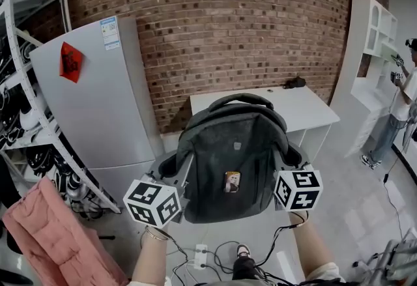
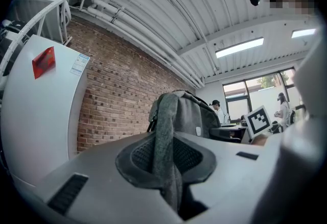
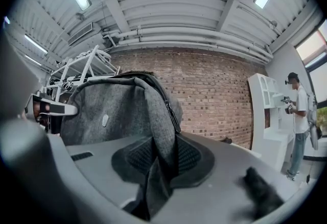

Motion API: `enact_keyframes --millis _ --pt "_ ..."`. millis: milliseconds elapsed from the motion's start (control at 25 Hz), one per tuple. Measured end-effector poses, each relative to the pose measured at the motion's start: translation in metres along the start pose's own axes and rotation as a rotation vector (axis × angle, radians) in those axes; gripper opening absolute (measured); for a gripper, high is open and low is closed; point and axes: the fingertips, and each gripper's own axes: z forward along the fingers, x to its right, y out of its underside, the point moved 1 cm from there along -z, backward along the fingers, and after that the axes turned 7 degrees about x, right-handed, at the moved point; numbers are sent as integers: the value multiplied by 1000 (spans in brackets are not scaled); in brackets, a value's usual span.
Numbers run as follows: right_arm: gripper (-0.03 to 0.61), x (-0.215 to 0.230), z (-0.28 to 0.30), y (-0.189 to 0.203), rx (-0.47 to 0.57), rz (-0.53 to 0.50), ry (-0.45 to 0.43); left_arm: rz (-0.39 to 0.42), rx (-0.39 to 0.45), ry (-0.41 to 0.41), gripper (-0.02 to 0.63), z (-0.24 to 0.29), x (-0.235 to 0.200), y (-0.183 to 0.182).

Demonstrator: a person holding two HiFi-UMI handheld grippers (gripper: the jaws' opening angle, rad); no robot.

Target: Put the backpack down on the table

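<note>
A grey backpack (image 1: 228, 161) with a small picture badge on its front hangs in the air between my two grippers, in front of the white table (image 1: 306, 112). My left gripper (image 1: 177, 169) is shut on the fabric of its left side, and my right gripper (image 1: 285, 159) is shut on its right side. In the left gripper view a fold of grey fabric runs between the pads (image 2: 194, 159) of the left gripper (image 2: 166, 162), with the backpack (image 2: 186, 113) rising behind. The right gripper (image 3: 158, 162) likewise pinches a fold of the backpack (image 3: 112, 110).
A grey fridge (image 1: 98, 102) stands left of the table, with a white rack (image 1: 26, 115) beside it. A small dark object (image 1: 294, 83) lies on the table's far edge. A white shelf unit (image 1: 368, 50) and a person (image 1: 397, 115) are at right. A power strip (image 1: 199, 255) lies on the floor.
</note>
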Motion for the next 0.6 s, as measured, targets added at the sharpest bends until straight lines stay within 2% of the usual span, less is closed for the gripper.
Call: enact_keyframes --millis 400,600 --pt "78 47 85 25 10 48 -63 18 -18 -39 58 84 -26 19" --pt "78 73 137 26 11 39 -104 5 -12 -81 59 129 -40 26"
